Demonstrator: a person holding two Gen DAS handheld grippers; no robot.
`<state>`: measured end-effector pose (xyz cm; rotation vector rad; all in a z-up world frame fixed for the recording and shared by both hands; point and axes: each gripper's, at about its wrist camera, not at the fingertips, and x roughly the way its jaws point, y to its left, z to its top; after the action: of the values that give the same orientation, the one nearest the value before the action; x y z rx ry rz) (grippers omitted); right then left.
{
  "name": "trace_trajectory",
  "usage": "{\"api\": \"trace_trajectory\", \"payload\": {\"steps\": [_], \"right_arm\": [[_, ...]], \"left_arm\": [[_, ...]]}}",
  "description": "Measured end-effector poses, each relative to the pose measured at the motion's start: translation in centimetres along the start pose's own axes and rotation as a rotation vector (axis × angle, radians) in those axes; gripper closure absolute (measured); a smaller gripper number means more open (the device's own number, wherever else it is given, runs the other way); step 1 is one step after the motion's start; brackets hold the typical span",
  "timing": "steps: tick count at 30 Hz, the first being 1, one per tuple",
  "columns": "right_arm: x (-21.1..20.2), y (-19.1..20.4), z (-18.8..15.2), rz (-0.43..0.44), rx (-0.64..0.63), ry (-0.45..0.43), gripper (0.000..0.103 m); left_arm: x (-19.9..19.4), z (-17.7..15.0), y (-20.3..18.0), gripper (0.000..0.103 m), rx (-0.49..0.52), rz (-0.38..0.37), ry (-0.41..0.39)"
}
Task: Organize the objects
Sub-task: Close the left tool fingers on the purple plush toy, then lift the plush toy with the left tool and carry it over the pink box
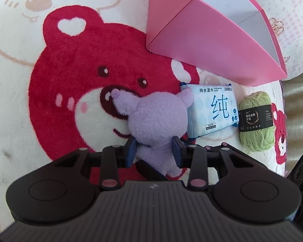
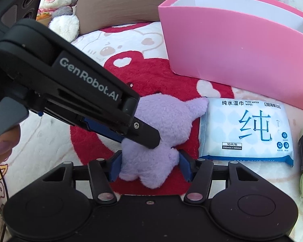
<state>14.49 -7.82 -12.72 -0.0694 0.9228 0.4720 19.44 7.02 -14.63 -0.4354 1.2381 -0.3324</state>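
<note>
A purple plush toy (image 1: pixel 157 121) lies on a red bear rug (image 1: pixel 80 70), its ear touching a pack of wet wipes (image 1: pixel 212 111). My left gripper (image 1: pixel 154 151) is shut on the toy's lower body, blue pads pressed into the fur on both sides. In the right wrist view the left gripper's fingers (image 2: pixel 147 136) reach in from the left onto the toy (image 2: pixel 167 117). My right gripper (image 2: pixel 150 166) holds the toy's legs from the near side, its pads against the fur. A pink open-top box (image 2: pixel 232 50) stands behind the wipes (image 2: pixel 246 129).
A green yarn ball (image 1: pixel 254 121) with a black label lies right of the wipes. A grey bunny plush (image 2: pixel 58 2) leans against a brown cushion (image 2: pixel 121 4) at the back left. A person's hand (image 2: pixel 2 147) holds the left gripper's handle.
</note>
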Motion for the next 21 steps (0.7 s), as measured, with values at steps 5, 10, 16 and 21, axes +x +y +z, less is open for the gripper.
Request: {"api": "trace_trajectory", "payload": {"steps": [5,10,16,21], "right_arm": [[-0.3,0.8,0.2,-0.046,-0.065,-0.034,0.044],[-0.9,1.0,0.4,-0.072,-0.097,-0.049,0.045],[-1.8,0.8,0.9,-0.073,-0.101,-0.057,0.045],[-2.7,0.2,1.6,-0.071,-0.085,-0.069,0.045]], "left_arm": [[0.1,0.1,0.9,0.067,-0.053,-0.037,-0.025],[-0.3,-0.2,0.6,0.067,-0.044,-0.044,-0.042],[-0.8,-0.5,0.6,0.067,-0.047,-0.053,-0.067],[-1.4,-0.8,0.3,0.067,-0.040,-0.078,-0.097]]}}
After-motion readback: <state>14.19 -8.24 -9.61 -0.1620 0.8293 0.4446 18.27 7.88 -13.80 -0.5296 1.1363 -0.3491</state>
